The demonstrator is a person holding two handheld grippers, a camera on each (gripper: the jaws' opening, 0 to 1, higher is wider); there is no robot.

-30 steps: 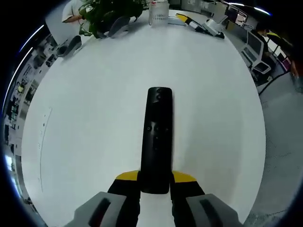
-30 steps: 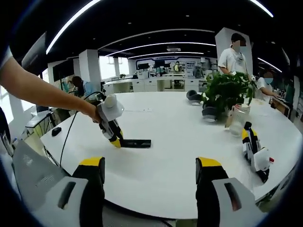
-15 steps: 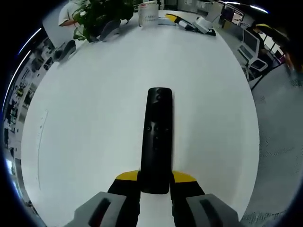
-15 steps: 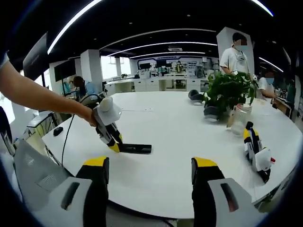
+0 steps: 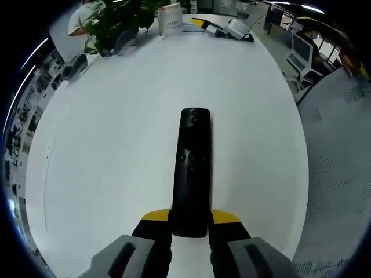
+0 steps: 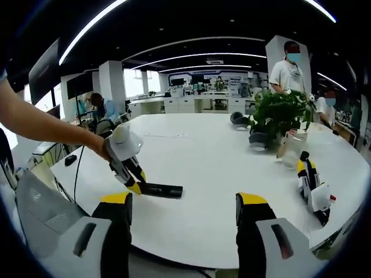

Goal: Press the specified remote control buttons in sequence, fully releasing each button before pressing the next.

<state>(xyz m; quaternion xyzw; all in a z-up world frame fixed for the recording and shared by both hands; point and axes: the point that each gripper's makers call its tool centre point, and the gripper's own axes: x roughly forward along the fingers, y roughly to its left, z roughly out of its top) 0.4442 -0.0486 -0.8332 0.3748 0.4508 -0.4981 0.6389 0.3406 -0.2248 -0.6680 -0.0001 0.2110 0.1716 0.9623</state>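
A long black remote control [image 5: 191, 168] points away from me in the left gripper view, its near end clamped between my left gripper's [image 5: 190, 220] yellow-tipped jaws, above the white table [image 5: 116, 127]. In the right gripper view that same remote [image 6: 162, 190] is held low over the table by the left gripper [image 6: 136, 185], with a person's arm behind it. My right gripper [image 6: 182, 208] is open and holds nothing; it hangs at the table's near edge, well short of the remote.
A potted plant [image 6: 278, 113], a clear jar [image 6: 291, 147] and a spare yellow-and-black gripper [image 6: 313, 182] stand at the table's right side. People stand and sit behind the table. A grey chair back [image 6: 40, 208] is at the lower left.
The left gripper with the remote has swung and dipped slightly toward the table's near-left side. The right gripper's jaws stay apart.
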